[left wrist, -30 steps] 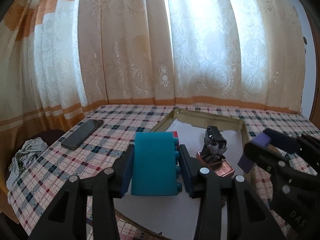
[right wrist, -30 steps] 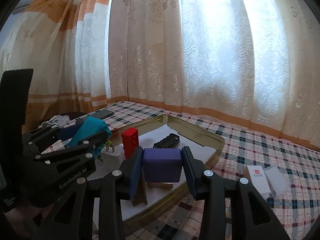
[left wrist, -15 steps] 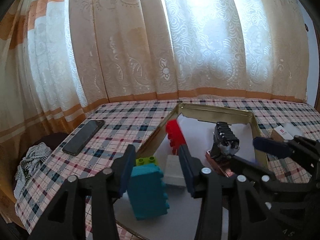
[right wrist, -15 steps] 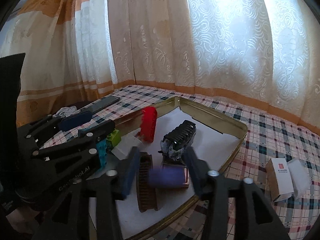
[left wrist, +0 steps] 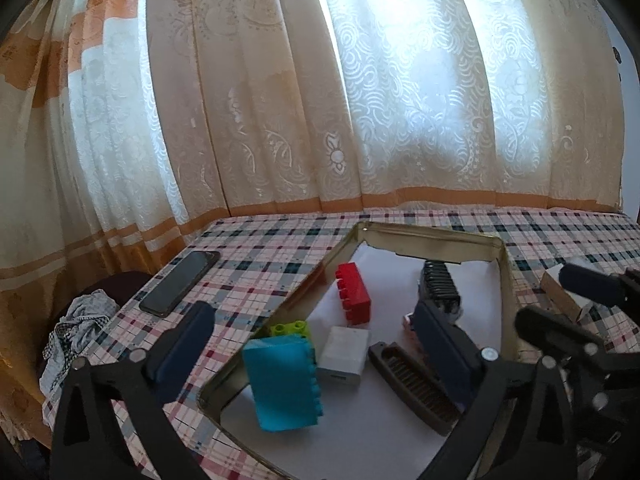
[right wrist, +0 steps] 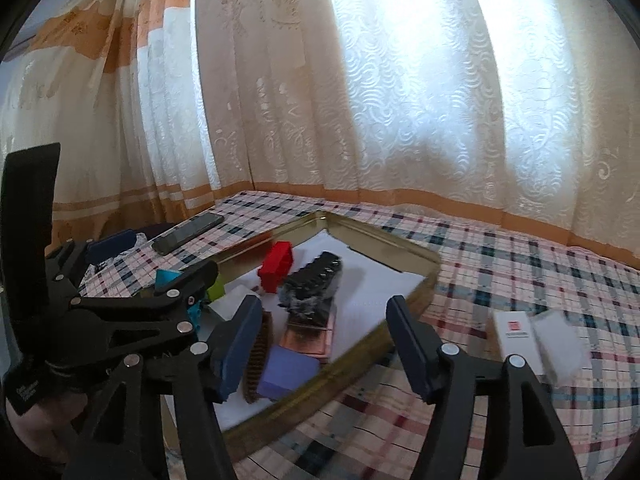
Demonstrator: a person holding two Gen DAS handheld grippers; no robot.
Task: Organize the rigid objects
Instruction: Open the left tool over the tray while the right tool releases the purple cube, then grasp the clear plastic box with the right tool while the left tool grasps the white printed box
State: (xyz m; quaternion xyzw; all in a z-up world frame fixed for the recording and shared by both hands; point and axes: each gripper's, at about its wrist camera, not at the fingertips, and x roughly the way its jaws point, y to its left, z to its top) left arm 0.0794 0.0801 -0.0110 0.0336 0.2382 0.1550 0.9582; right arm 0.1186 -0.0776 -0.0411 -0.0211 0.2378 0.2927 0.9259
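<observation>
In the left wrist view, our left hand-held gripper [left wrist: 316, 352] is spread and empty above the near-left rim of the gold tray [left wrist: 505, 276]. Inside lie one teal brick [left wrist: 282, 386], one red brick [left wrist: 353, 298], one green brick [left wrist: 289, 328] and one white adapter [left wrist: 345, 356].

In the right wrist view, our right hand-held gripper [right wrist: 324, 346] is released over the tray's near edge; one purple block [right wrist: 287, 372] lies inside, and bare checked tabletop [right wrist: 520, 264] stretches to the right.

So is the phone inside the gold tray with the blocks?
No, the phone lies on the checked tablecloth outside the gold tray, off to the left of its rim.
</observation>
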